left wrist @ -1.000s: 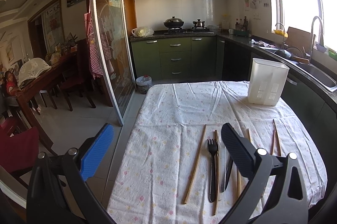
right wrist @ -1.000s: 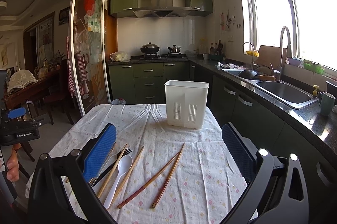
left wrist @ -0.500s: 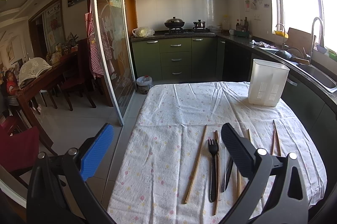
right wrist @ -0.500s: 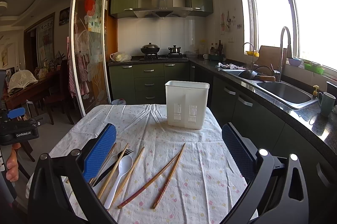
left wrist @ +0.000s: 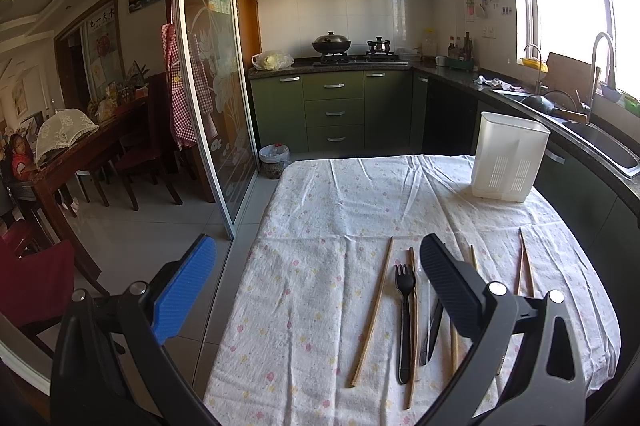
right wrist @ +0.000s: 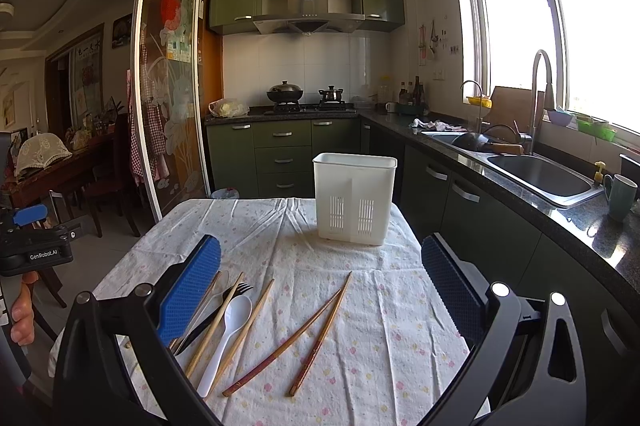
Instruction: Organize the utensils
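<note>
Utensils lie loose on the flowered tablecloth (right wrist: pixel 360 306): a white spoon (right wrist: pixel 228 330), black fork (left wrist: pixel 404 318) and several chopsticks (right wrist: pixel 316 330), low in both views. Nothing has changed over the last second; both tongs hang in place, so sorting has not begun. The left tongs (left wrist: pixel 316 290) are spread wide and empty, the fork just inside the right-hand finger. The right tongs (right wrist: pixel 320 290) are also spread and empty, framing the chopsticks. A white holder (right wrist: pixel 354 199) stands beyond, upper center, nothing visible inside.
</note>
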A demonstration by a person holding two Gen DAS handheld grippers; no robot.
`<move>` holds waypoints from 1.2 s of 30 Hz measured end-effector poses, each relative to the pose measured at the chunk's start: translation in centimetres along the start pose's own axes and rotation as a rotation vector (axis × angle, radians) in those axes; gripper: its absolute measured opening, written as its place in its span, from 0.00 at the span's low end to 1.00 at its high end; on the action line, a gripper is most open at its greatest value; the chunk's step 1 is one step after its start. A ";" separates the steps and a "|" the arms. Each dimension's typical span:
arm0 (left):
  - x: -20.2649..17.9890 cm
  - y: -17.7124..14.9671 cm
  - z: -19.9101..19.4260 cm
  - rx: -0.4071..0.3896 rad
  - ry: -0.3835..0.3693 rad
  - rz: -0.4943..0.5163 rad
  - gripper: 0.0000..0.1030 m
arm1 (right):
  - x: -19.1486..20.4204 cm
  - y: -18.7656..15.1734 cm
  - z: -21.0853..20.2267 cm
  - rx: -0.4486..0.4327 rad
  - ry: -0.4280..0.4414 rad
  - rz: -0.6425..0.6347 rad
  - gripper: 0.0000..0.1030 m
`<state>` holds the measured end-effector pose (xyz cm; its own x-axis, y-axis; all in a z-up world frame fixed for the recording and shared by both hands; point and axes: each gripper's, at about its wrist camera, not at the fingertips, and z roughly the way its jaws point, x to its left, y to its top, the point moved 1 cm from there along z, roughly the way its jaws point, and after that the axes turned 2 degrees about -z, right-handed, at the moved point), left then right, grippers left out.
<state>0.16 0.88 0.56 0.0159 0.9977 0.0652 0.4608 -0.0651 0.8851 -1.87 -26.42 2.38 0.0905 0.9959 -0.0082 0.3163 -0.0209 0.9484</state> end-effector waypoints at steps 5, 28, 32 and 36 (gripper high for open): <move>0.0 -0.1 0.0 -0.002 0.000 0.004 0.94 | 0.0 0.0 0.1 0.011 -0.001 0.000 0.96; -1.7 -2.7 12.5 0.591 -0.158 0.027 0.94 | -2.0 -3.2 6.7 0.194 0.056 0.039 0.96; -2.1 -3.3 14.0 0.680 -0.166 0.058 0.94 | -2.2 -3.6 7.0 0.244 0.084 0.099 0.96; -2.5 -3.8 15.6 0.745 -0.147 0.087 0.88 | -2.1 -3.8 7.4 0.274 0.119 0.138 0.96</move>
<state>12.23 -1.10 -10.13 0.1734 0.9848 0.0128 0.9285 -0.1678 0.3314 3.71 -29.09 -3.51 0.0441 0.9850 0.1669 0.5526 -0.1632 0.8173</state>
